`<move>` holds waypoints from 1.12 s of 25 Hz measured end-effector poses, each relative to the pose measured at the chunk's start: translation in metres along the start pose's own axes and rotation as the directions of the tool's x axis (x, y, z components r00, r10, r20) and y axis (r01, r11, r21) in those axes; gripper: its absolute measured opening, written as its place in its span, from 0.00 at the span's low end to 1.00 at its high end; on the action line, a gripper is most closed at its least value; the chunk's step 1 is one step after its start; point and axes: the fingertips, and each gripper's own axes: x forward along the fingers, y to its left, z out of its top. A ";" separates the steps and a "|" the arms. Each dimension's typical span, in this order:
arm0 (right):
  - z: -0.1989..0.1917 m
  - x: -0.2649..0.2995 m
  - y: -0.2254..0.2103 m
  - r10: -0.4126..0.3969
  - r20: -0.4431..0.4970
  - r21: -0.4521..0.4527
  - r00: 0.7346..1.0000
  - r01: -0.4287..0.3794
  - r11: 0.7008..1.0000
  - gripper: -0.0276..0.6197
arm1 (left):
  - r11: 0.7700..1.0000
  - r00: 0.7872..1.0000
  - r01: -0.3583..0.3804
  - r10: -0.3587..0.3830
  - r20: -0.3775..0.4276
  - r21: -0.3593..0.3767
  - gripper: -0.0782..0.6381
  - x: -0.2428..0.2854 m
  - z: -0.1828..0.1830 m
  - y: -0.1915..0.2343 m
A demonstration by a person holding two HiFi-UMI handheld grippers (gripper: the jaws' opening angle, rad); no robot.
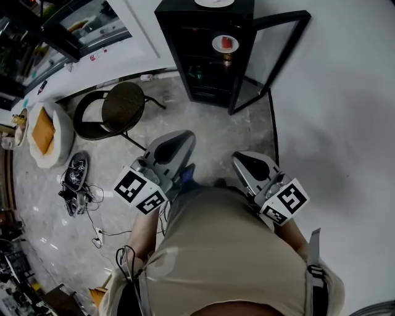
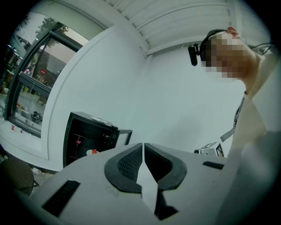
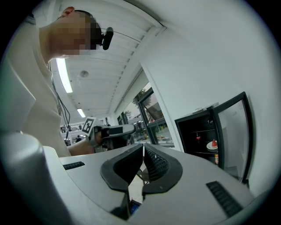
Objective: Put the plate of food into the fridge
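The torso (image 1: pixel 228 247) is filling the near field at six o'clock. The left gripper (image 1: pixel 185 138) and right gripper (image 1: pixel 238 159) are being held level, jaws closed on nothing. The plate (image 1: pixel 225 43) is already being borne by an upper shelf inside the fridge (image 1: pixel 185 12), at twelve o'clock from the right gripper. The door (image 1: pixel 281 20) is standing open at one o'clock, judged nearer the right gripper.

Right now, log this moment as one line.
left gripper: shut, empty | right gripper: shut, empty | plate of food: on shelf inside fridge | fridge door: open
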 end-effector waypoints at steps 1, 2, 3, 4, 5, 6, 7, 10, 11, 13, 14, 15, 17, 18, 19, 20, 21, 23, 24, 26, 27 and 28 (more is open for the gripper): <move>-0.001 0.000 0.000 0.004 -0.003 0.004 1.000 -0.004 1.000 0.08 | 1.000 1.000 -0.005 0.005 -0.002 -0.005 0.14 -0.001 0.000 0.001; -0.002 0.001 0.000 0.006 -0.006 0.007 1.000 -0.006 1.000 0.08 | 1.000 1.000 -0.009 0.009 -0.003 -0.009 0.14 0.000 -0.001 0.002; -0.003 0.002 -0.001 0.007 -0.008 0.008 1.000 -0.007 1.000 0.08 | 1.000 1.000 -0.011 0.011 -0.004 -0.013 0.14 0.001 -0.001 0.003; -0.003 0.003 -0.002 0.006 -0.009 0.008 1.000 -0.006 1.000 0.08 | 1.000 1.000 -0.011 0.011 -0.005 -0.014 0.14 0.002 -0.002 0.004; -0.003 0.004 -0.004 0.003 -0.011 0.007 1.000 -0.003 1.000 0.08 | 1.000 1.000 -0.009 0.009 -0.006 -0.014 0.14 0.003 -0.002 0.005; -0.004 0.004 -0.006 -0.001 -0.013 0.006 1.000 0.001 1.000 0.08 | 1.000 1.000 -0.005 0.005 -0.008 -0.014 0.14 0.005 -0.003 0.005; -0.004 0.005 -0.008 -0.007 -0.016 0.006 1.000 0.007 1.000 0.08 | 1.000 1.000 0.000 0.000 -0.012 -0.014 0.14 0.008 -0.004 0.006; -0.007 0.006 -0.015 -0.038 -0.028 0.008 0.999 0.038 0.999 0.08 | 1.000 0.999 0.024 -0.024 -0.027 -0.004 0.14 0.016 -0.009 0.008; -0.008 0.007 -0.016 -0.049 -0.030 0.008 0.998 0.049 0.999 0.08 | 0.999 0.999 0.036 -0.036 -0.029 -0.003 0.14 0.018 -0.010 0.009; -0.008 0.011 -0.016 -0.067 -0.033 0.009 0.997 0.067 0.998 0.08 | 0.998 0.998 0.060 -0.061 -0.024 -0.016 0.14 0.022 -0.008 0.013; -0.008 0.013 -0.018 -0.074 -0.035 0.010 0.997 0.075 0.997 0.08 | 0.997 0.997 0.072 -0.072 -0.019 -0.024 0.14 0.024 -0.006 0.016; -0.007 0.016 -0.020 -0.081 -0.038 0.010 0.996 0.081 0.997 0.08 | 0.996 0.997 0.081 -0.081 -0.014 -0.030 0.14 0.026 -0.003 0.019; -0.005 0.024 -0.025 -0.090 -0.043 0.007 0.995 0.091 0.996 0.08 | 0.996 0.996 0.090 -0.090 -0.009 -0.029 0.14 0.029 0.001 0.027; -0.004 0.028 -0.026 -0.093 -0.044 0.004 0.995 0.093 0.996 0.08 | 0.995 0.996 0.091 -0.091 -0.007 -0.029 0.14 0.029 0.002 0.032; -0.003 0.033 -0.027 -0.094 -0.047 0.001 0.994 0.094 0.996 0.08 | 0.995 0.996 0.089 -0.090 -0.006 -0.032 0.14 0.029 0.003 0.037; -0.002 0.038 -0.028 -0.094 -0.051 -0.002 0.994 0.094 0.996 0.08 | 0.996 0.996 0.086 -0.086 -0.005 -0.037 0.14 0.029 0.004 0.043; -0.002 0.044 -0.028 -0.094 -0.056 -0.005 0.994 0.094 0.996 0.08 | 0.996 0.997 0.082 -0.082 -0.004 -0.044 0.14 0.027 0.005 0.050; 0.000 0.058 -0.028 -0.095 -0.069 -0.012 0.993 0.094 0.995 0.08 | 0.996 0.997 0.075 -0.075 -0.002 -0.058 0.14 0.024 0.008 0.064; 0.001 0.064 -0.029 -0.095 -0.075 -0.014 0.993 0.095 0.995 0.08 | 0.995 0.997 0.073 -0.073 -0.002 -0.063 0.14 0.023 0.009 0.071; 0.003 0.076 -0.030 -0.101 -0.082 -0.017 0.991 0.100 0.995 0.08 | 0.995 0.997 0.071 -0.072 0.000 -0.072 0.14 0.021 0.013 0.084; 0.005 0.081 -0.030 -0.106 -0.085 -0.018 0.991 0.104 0.994 0.08 | 0.994 0.997 0.072 -0.072 0.003 -0.077 0.14 0.020 0.015 0.089; 0.006 0.086 -0.030 -0.111 -0.087 -0.021 0.990 0.110 0.994 0.08 | 0.994 0.997 0.075 -0.074 0.007 -0.083 0.14 0.019 0.018 0.095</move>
